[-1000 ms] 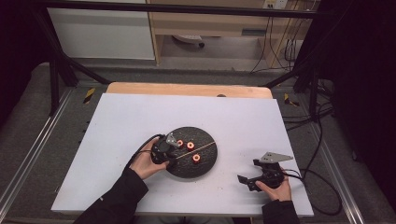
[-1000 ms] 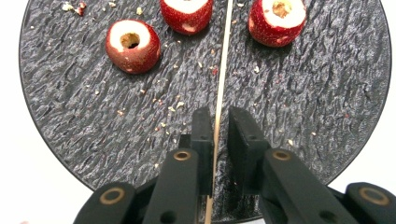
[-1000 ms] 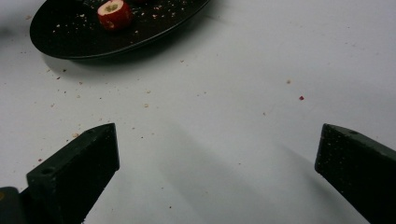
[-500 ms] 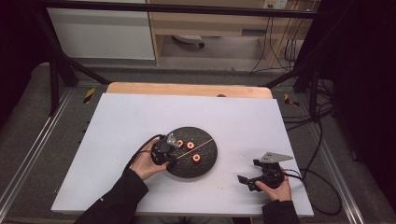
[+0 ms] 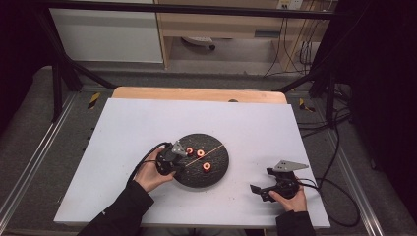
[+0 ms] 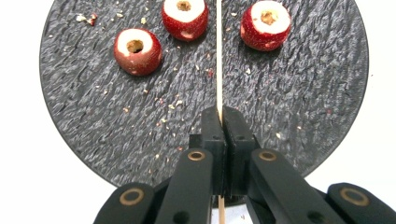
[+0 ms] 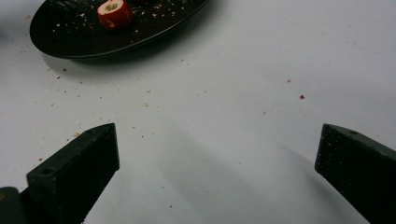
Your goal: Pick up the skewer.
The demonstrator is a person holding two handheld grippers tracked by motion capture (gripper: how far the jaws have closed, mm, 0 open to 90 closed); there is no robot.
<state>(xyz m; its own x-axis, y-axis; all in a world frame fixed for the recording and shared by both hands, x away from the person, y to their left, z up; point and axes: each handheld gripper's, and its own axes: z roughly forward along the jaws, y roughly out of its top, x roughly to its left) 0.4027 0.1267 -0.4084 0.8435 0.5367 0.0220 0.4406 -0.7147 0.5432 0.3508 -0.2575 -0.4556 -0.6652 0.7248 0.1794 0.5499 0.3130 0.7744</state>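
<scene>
A round black slate plate [image 5: 219,169] lies in the middle of the white table. On it are three red cored fruits [image 5: 207,166] and a thin wooden skewer [image 5: 210,149]. In the left gripper view the skewer [image 6: 218,56] runs straight up between two of the fruits [image 6: 185,17] [image 6: 265,25], with the third [image 6: 137,51] to the left. My left gripper [image 6: 220,116] is over the plate's near rim, shut on the skewer's near end. My right gripper [image 5: 260,180] rests on the table to the right of the plate, its jaws [image 7: 217,154] wide open over bare table.
Crumbs are scattered over the plate [image 6: 303,93] and on the white tabletop [image 7: 261,70] around it. A wooden strip [image 5: 196,93] borders the table's far edge. Cables [image 5: 339,147] trail off the right side. In the right gripper view, the plate's edge [image 7: 70,37] and one fruit [image 7: 115,13] lie far left.
</scene>
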